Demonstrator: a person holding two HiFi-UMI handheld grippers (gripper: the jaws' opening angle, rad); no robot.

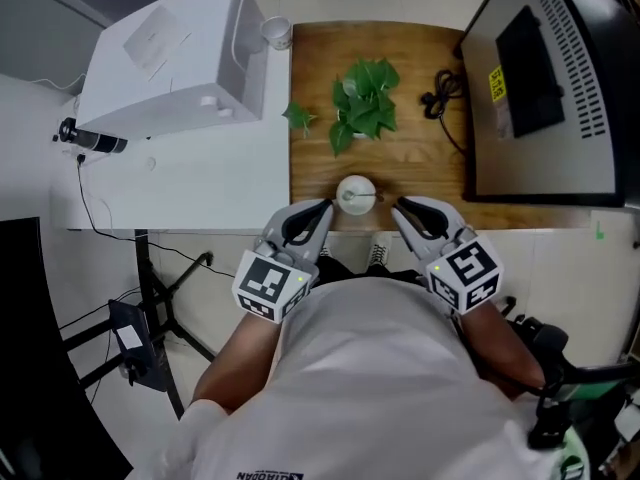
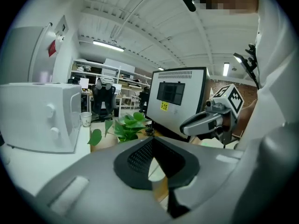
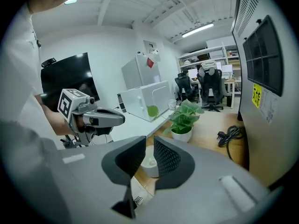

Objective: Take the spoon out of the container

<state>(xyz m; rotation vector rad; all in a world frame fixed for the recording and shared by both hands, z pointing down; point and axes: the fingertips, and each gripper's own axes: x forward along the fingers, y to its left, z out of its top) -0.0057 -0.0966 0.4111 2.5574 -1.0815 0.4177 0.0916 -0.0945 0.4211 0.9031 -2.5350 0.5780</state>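
Observation:
A small white round container (image 1: 356,194) stands at the near edge of the wooden tabletop (image 1: 315,158); a thin spoon handle pokes out over its right rim. My left gripper (image 1: 322,210) hovers just left of it, jaws meeting at the tips with nothing held. My right gripper (image 1: 399,208) hovers just right of it, jaws a little apart and empty. In the right gripper view the container (image 3: 149,164) shows through the narrow gap of the right gripper (image 3: 148,143), still beyond the tips. The left gripper view shows the left gripper (image 2: 152,142) closed.
A potted green plant (image 1: 362,103) stands behind the container. A black cable (image 1: 445,93) lies by a large grey machine (image 1: 545,78) on the right. On the white table (image 1: 200,188) to the left sit a white appliance (image 1: 170,58) and a paper cup (image 1: 277,32).

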